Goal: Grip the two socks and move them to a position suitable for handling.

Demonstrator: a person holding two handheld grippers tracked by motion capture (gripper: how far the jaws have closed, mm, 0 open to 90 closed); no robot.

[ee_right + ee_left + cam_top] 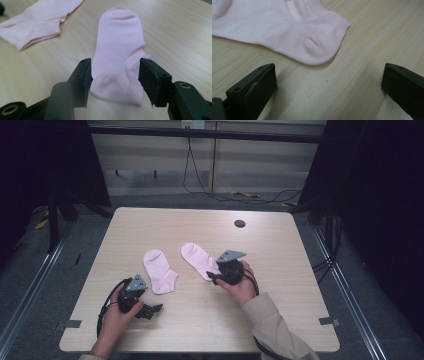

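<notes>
From above your side, the high view looks forward and down over the whole surface (200, 227), taking in both pink socks. Your left tongs' (329, 82) camera sits low and close, facing the left sock (287, 27). Your right tongs' (115, 80) camera skims the right sock (120, 50) at close range, the left sock shared beyond.

Left gripper (150, 312) fingers wide apart, low; right gripper (214, 277) fingers half-spread, low.

The right sock's (197, 259) cuff end lies hidden behind the right tongs (214, 277); the left sock's (287, 27) toe is cut off by the left gripper view's edge.
</notes>
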